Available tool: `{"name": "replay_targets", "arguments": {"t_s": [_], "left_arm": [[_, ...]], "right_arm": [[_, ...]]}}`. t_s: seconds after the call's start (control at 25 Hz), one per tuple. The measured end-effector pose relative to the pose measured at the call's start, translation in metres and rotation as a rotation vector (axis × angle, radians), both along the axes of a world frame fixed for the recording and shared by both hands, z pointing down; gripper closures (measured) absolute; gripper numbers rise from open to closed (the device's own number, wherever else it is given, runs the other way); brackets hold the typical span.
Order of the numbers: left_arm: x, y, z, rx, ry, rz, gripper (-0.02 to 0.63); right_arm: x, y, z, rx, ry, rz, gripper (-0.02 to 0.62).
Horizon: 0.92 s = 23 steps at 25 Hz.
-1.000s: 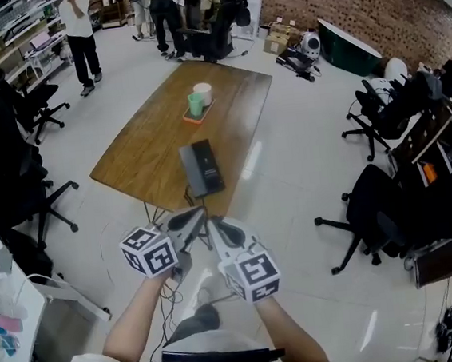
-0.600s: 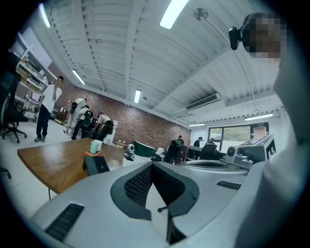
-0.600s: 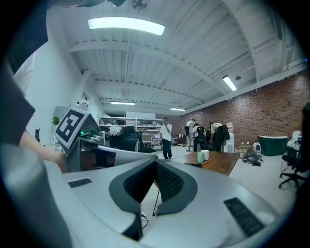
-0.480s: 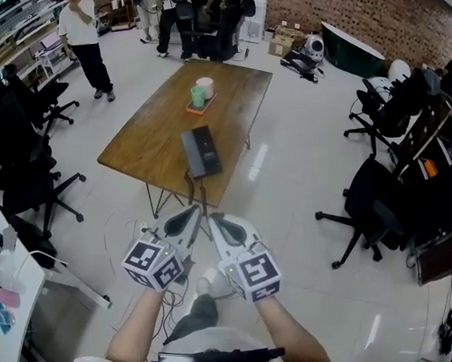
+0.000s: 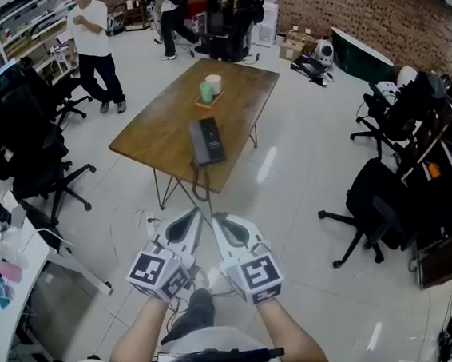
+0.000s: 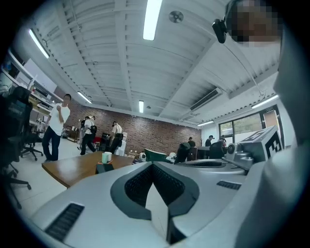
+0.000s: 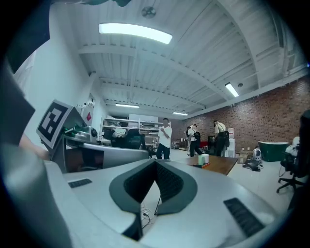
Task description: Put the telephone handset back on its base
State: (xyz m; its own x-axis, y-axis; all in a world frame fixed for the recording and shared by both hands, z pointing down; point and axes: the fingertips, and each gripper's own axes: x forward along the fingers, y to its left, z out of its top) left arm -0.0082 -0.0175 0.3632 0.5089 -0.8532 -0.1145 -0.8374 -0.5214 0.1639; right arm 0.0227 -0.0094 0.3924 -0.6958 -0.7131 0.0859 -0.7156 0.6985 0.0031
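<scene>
I find no text, brand, number or sign that I can read in any view. The cubes on the left gripper and the right gripper carry only black-and-white square code patterns, with no letters or digits, and the dark telephone on the table shows no legible print. A small red sign on the white wall in the right gripper view is too small to read.

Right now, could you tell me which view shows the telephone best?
The head view: it shows the whole telephone from above on the table. The left gripper view gives only its dark end; the right gripper view hardly shows it.
</scene>
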Motion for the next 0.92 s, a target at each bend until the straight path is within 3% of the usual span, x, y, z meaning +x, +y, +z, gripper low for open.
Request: {"name": "replay_targets", "arguments": {"t_s": [0.36, 0.68, 0.92], "left_arm": [[0.008, 0.035, -0.005, 0.013, -0.020, -0.028, 0.601], [-0.007, 0.051, -0.008, 0.052, -0.043, -0.034, 0.601], [-0.011, 0.068, 0.000, 0.013, -0.050, -0.017, 0.601]], "right_arm": [[0.009, 0.025, -0.004, 0.008, -0.012, 0.005, 0.592], [0.001, 0.041, -0.002, 0.010, -0.016, 0.014, 0.592], [-0.011, 0.058, 0.001, 0.008, -0.006, -0.003, 0.592]]}}
